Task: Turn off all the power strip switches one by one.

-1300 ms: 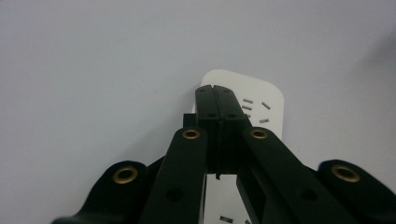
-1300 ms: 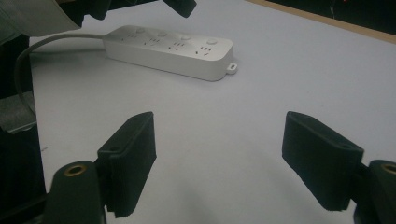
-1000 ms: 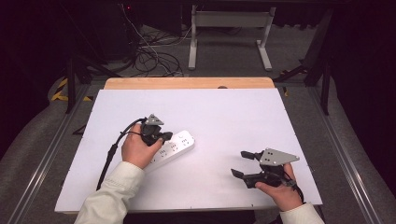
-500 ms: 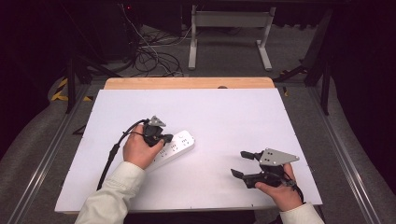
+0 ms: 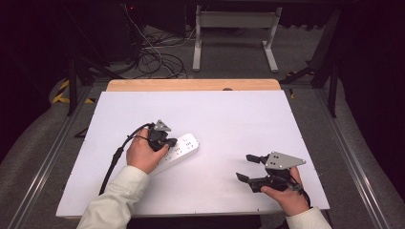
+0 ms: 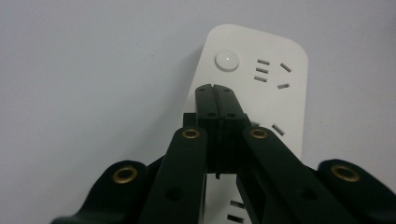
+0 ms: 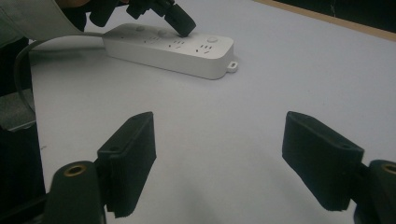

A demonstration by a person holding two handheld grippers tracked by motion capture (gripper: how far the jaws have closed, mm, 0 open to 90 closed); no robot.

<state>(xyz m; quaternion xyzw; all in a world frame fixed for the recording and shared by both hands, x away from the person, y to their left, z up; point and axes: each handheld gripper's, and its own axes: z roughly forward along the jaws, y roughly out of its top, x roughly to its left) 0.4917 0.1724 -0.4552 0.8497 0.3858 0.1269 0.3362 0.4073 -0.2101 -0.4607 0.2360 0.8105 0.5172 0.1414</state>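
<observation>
A: Looking from the high view, you are resting your left hand-held gripper (image 5: pixel 168 142) on the white power strip (image 5: pixel 184 150), lying left of centre on the tabletop (image 5: pixel 229 114).

B: In the left gripper view, your jaws are pressing together, tips over the strip. In the right gripper view, your right hand-held gripper (image 7: pixel 233 161) is gaping wide, empty, well apart from the strip.

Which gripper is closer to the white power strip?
Left. The left gripper, jaws shut, has its tips right over the power strip, near its round button. The right gripper sits open, well apart from the strip near the table's front edge.
</observation>
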